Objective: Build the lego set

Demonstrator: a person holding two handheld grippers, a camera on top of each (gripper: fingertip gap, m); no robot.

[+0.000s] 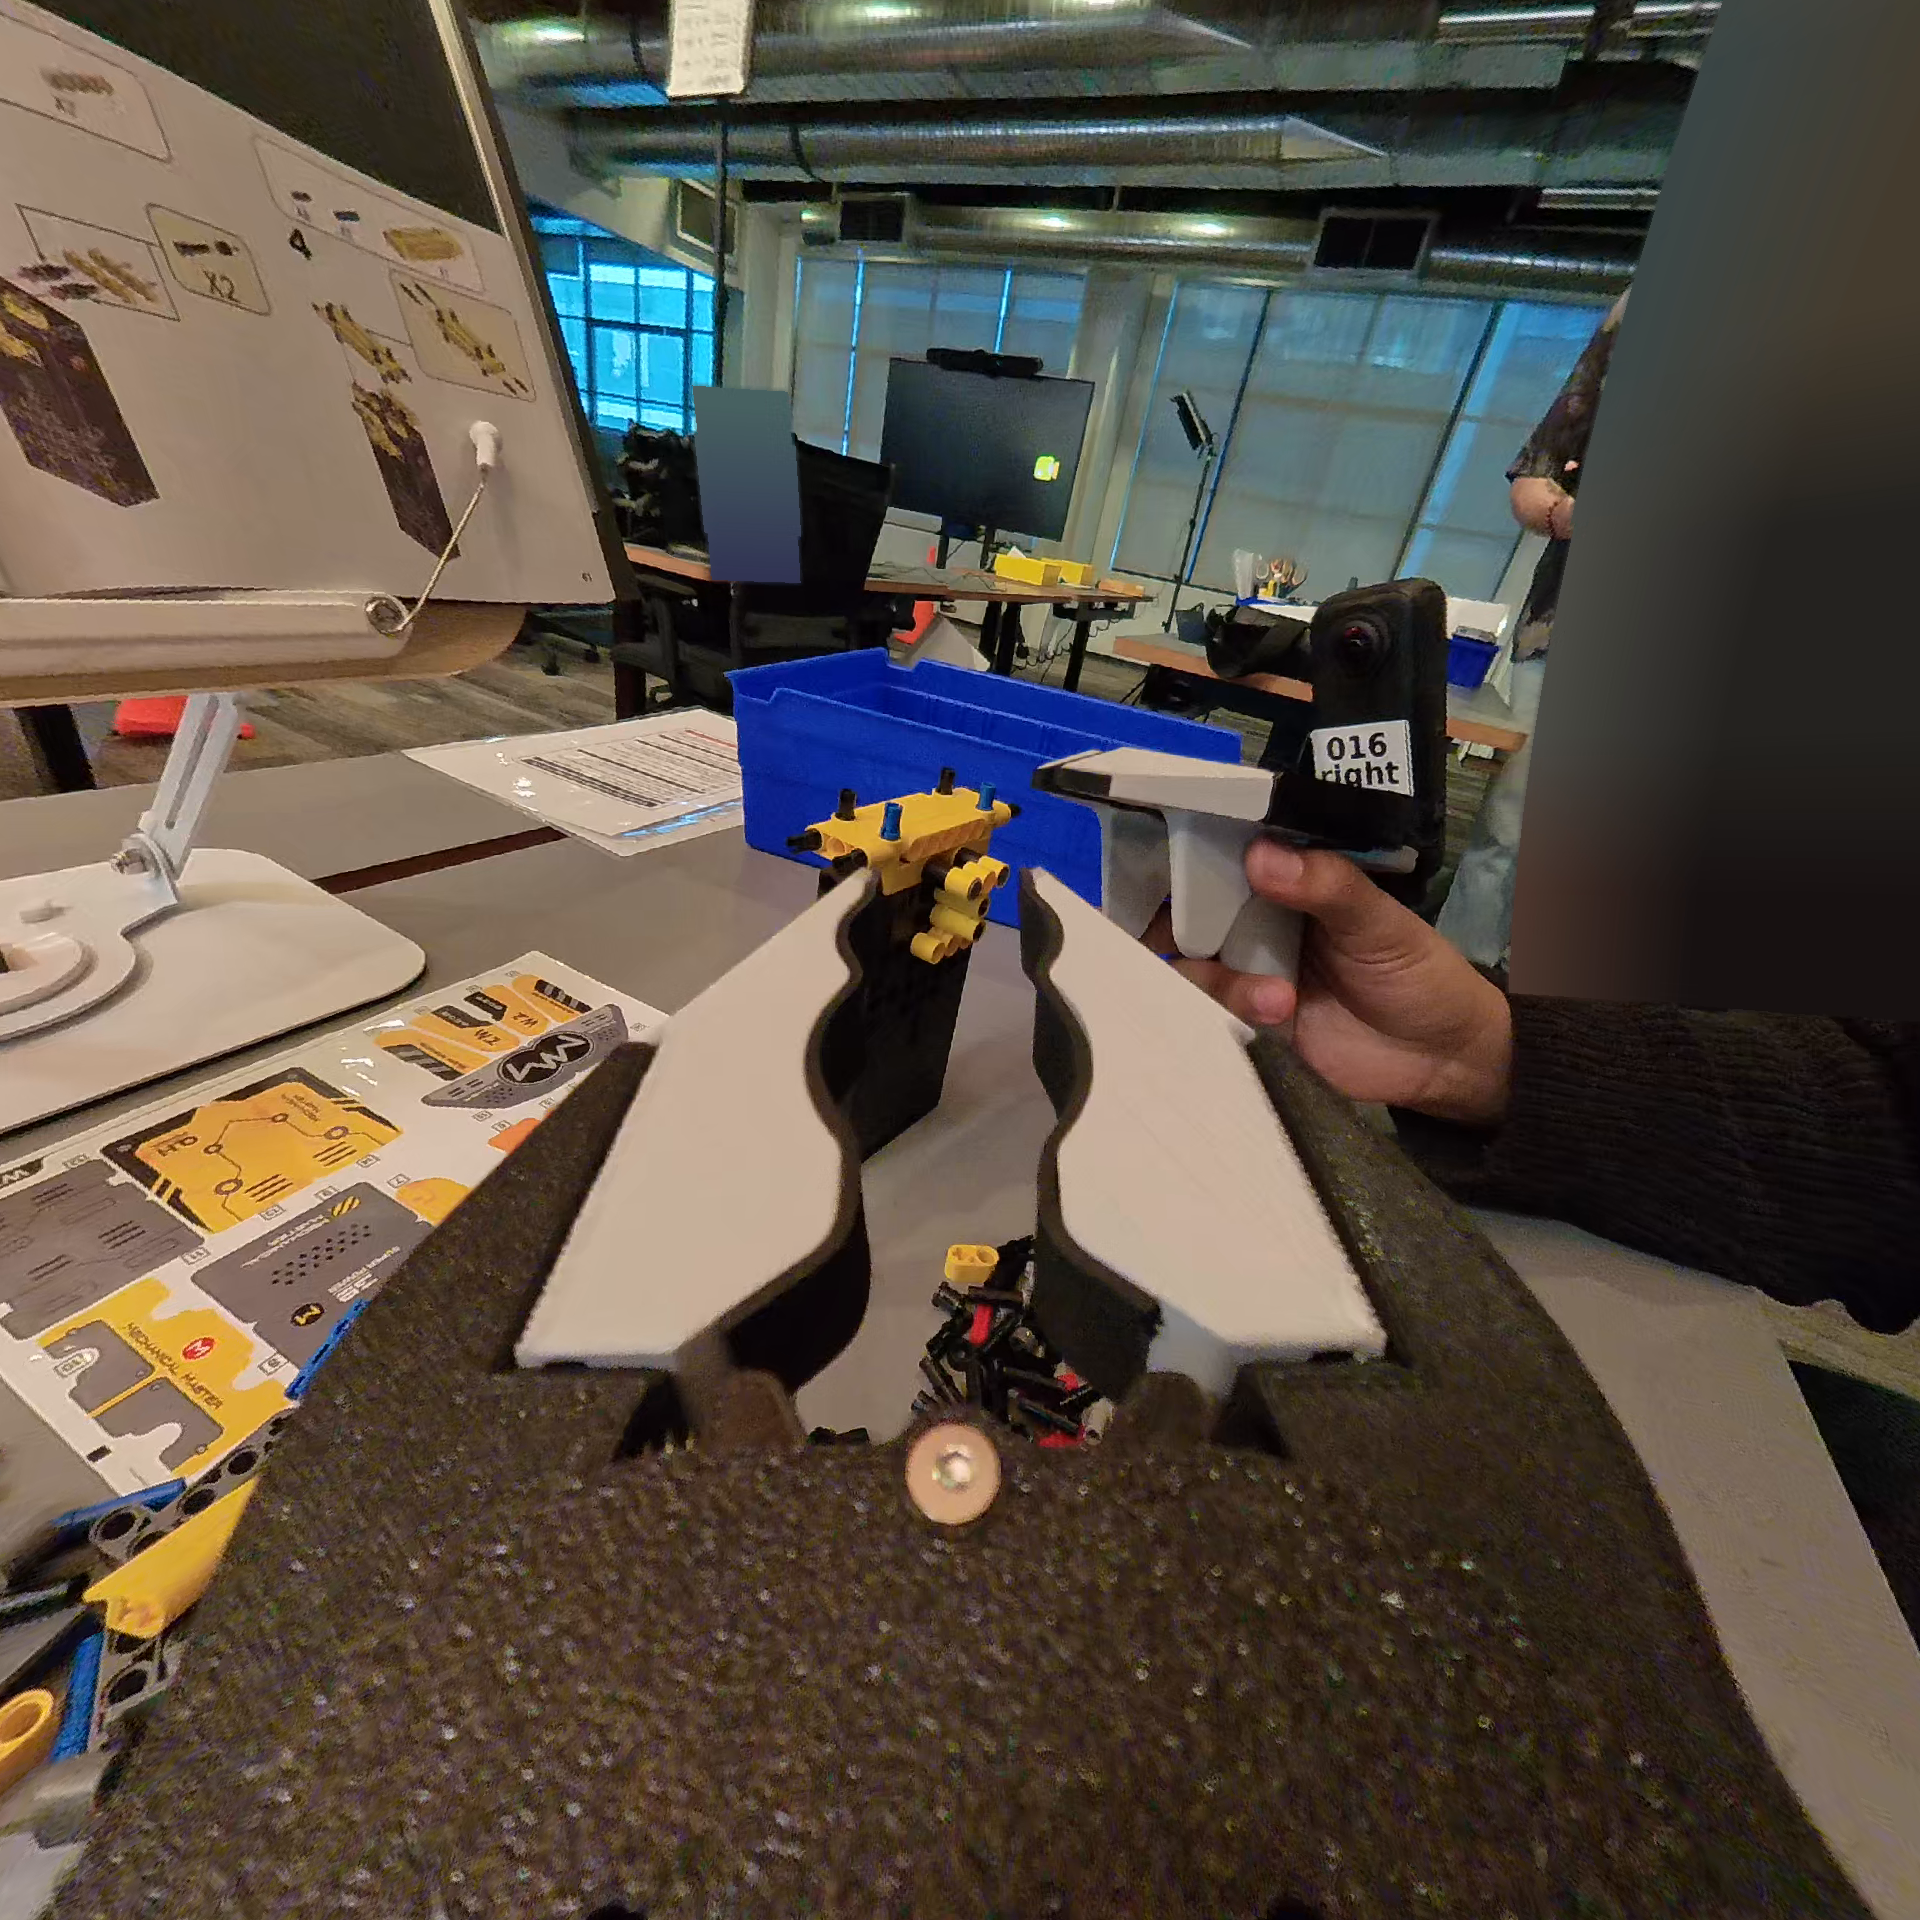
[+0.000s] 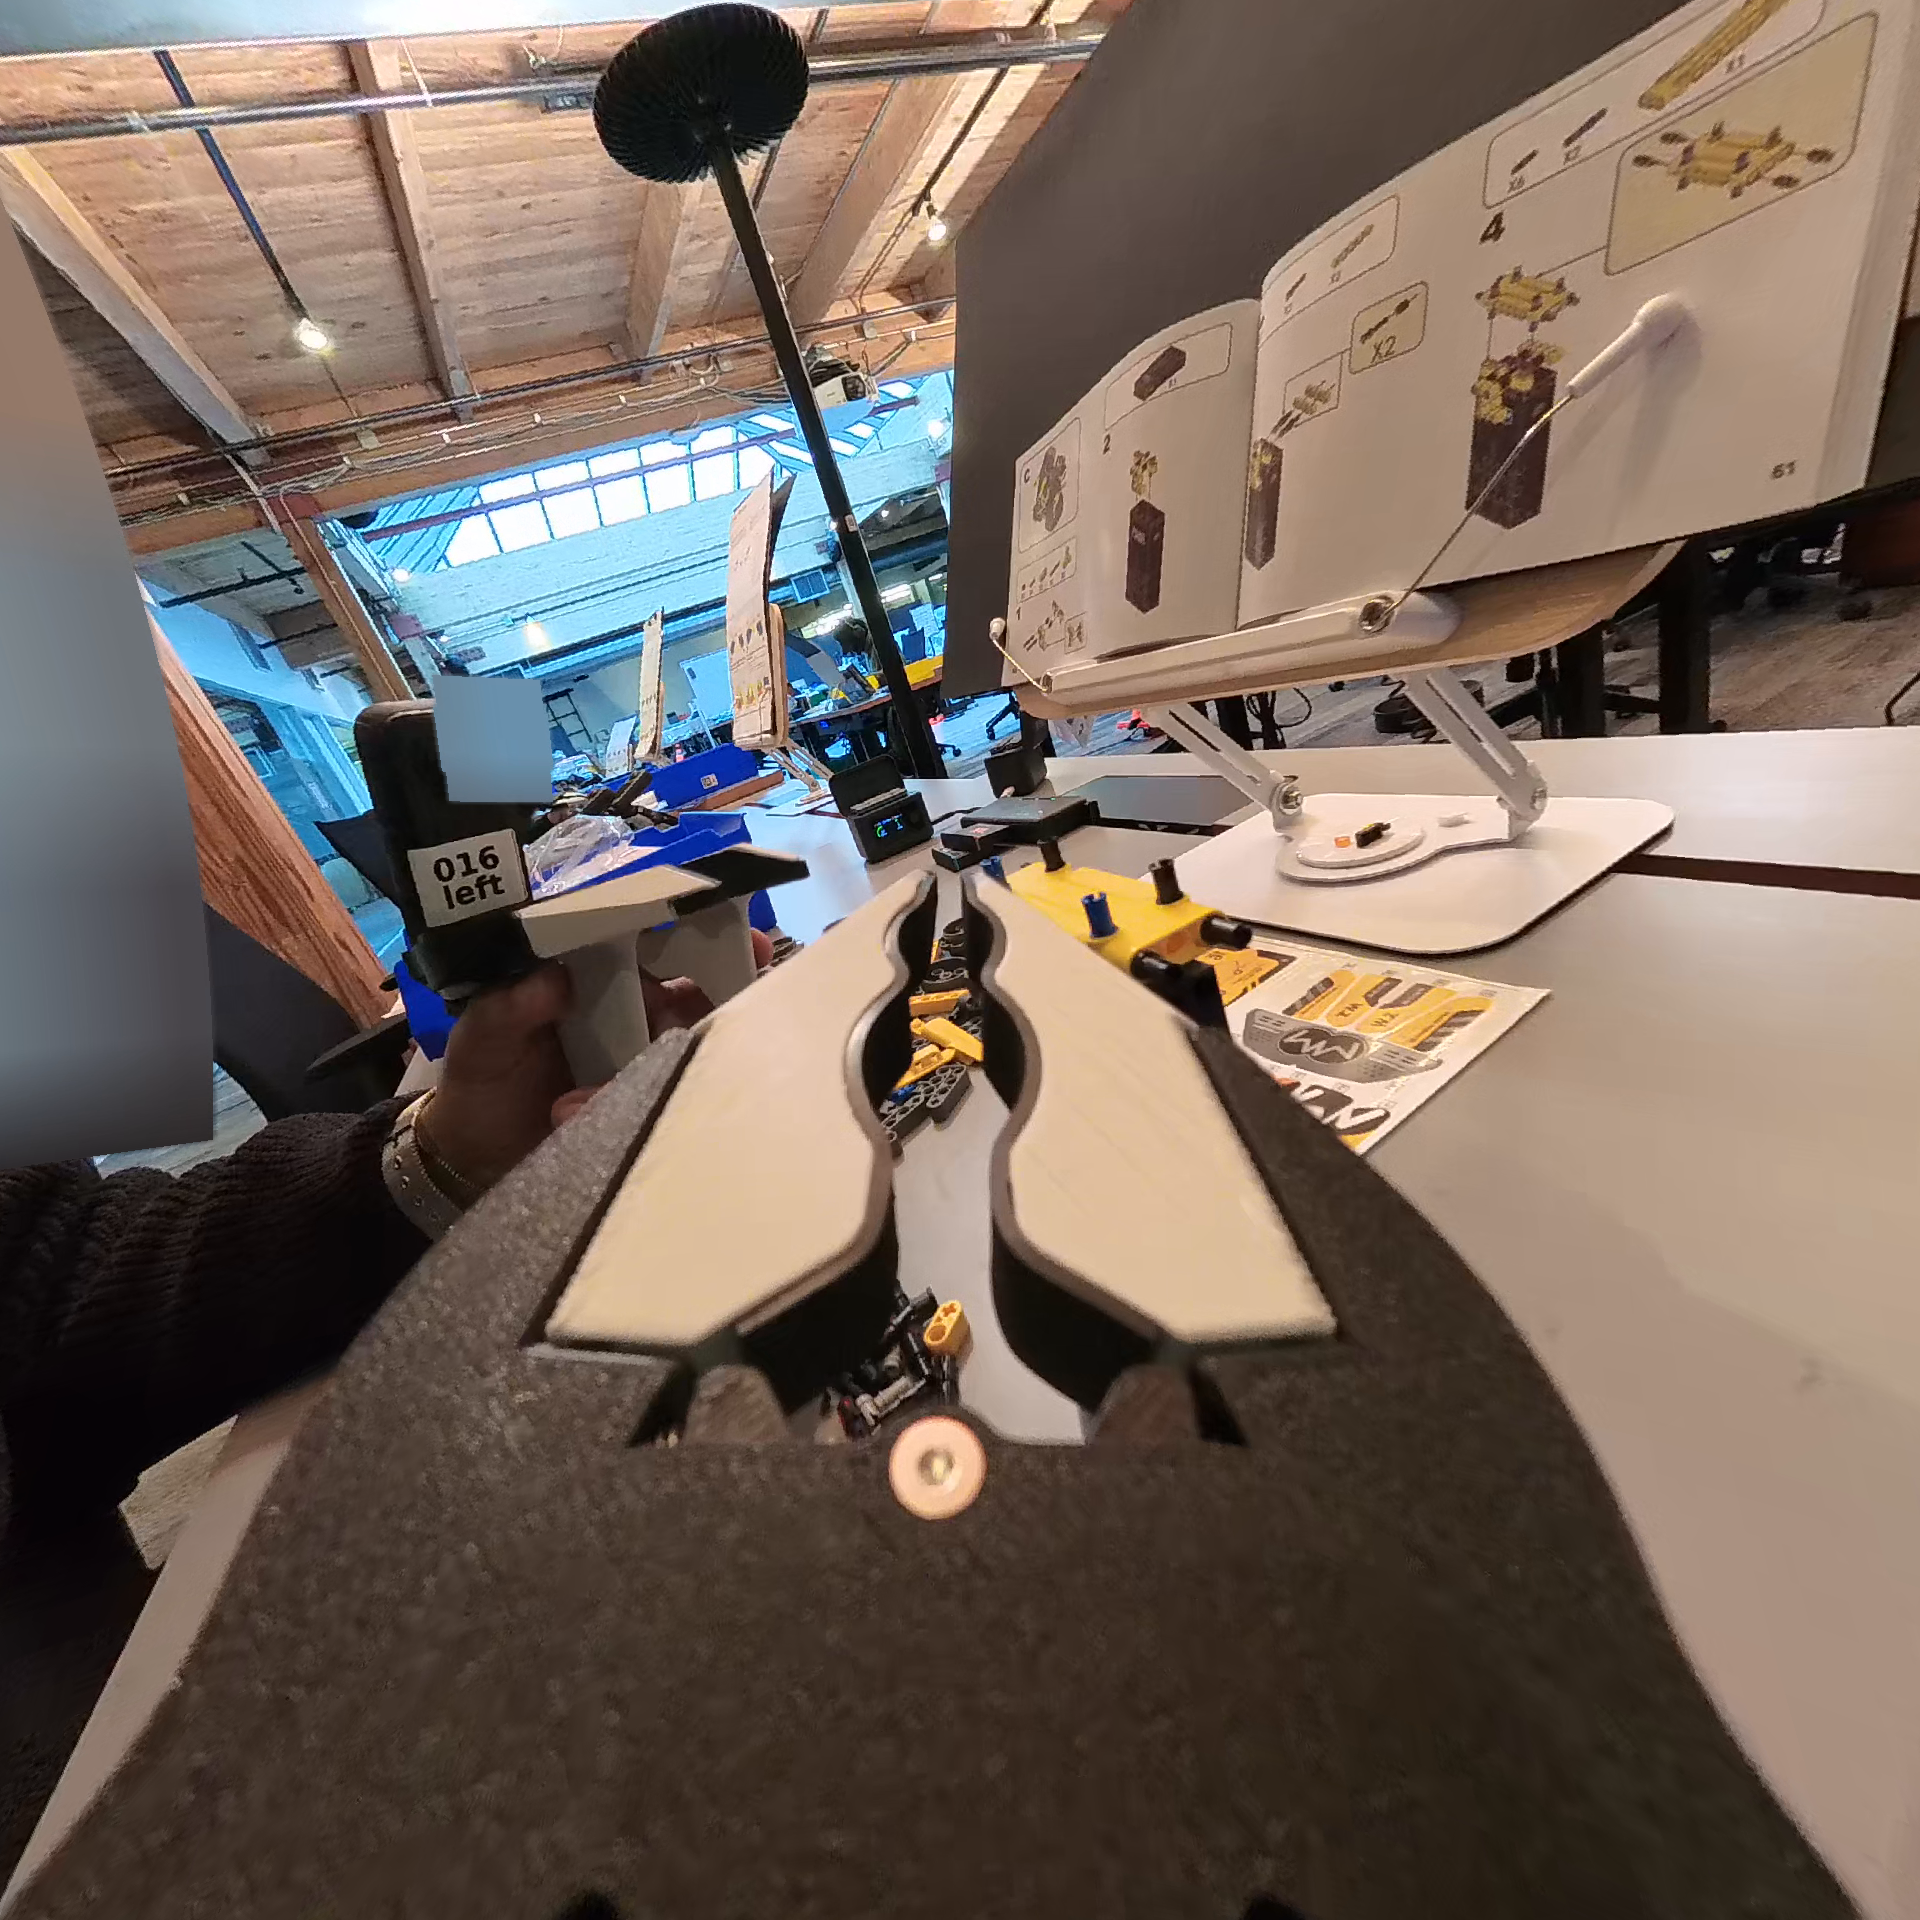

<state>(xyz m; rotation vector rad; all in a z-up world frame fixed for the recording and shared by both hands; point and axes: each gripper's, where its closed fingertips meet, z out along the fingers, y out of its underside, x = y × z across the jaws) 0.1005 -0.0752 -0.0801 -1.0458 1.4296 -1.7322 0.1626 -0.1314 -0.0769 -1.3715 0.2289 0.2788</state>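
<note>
Presently the left gripper stands with fingers apart, straddling an upright black brick block capped by a yellow beam assembly with black and blue pins; its left finger lies against the block's side, though grip cannot be confirmed. The right gripper has its tips nearly together, nothing seen between them, and sits just beside the yellow assembly. Loose black pins lie on the grey table beneath the grippers. A blue bin stands behind the block. A sticker sheet lies left, near the instruction booklet on its white stand.
</note>
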